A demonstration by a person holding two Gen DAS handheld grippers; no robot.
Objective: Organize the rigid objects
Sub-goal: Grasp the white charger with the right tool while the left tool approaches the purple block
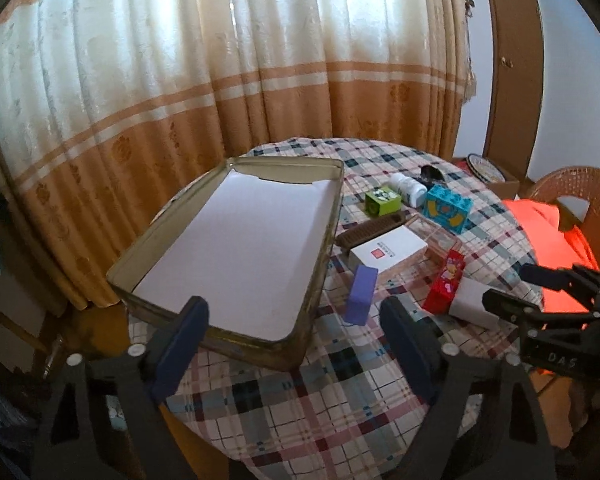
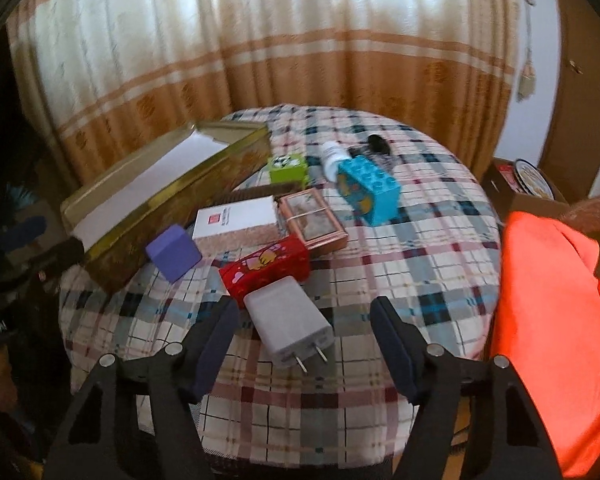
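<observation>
Right tongs (image 2: 304, 344), jaws apart, straddle the white charger (image 2: 288, 320); centre on its flat sides before clamping. Left tongs (image 1: 292, 332) gape over the tin (image 1: 220, 344).

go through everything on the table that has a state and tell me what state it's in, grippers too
Gold tin: open, lidless, only white liner inside.
White charger: lying flat, prongs toward camera.
White bottle: on its side.
Purple block: standing on end.
Left gripper: open, empty.
Right gripper: open around the charger, not gripping.

white charger (image 2: 288, 320) lies beside red box (image 2: 268, 268).
</observation>
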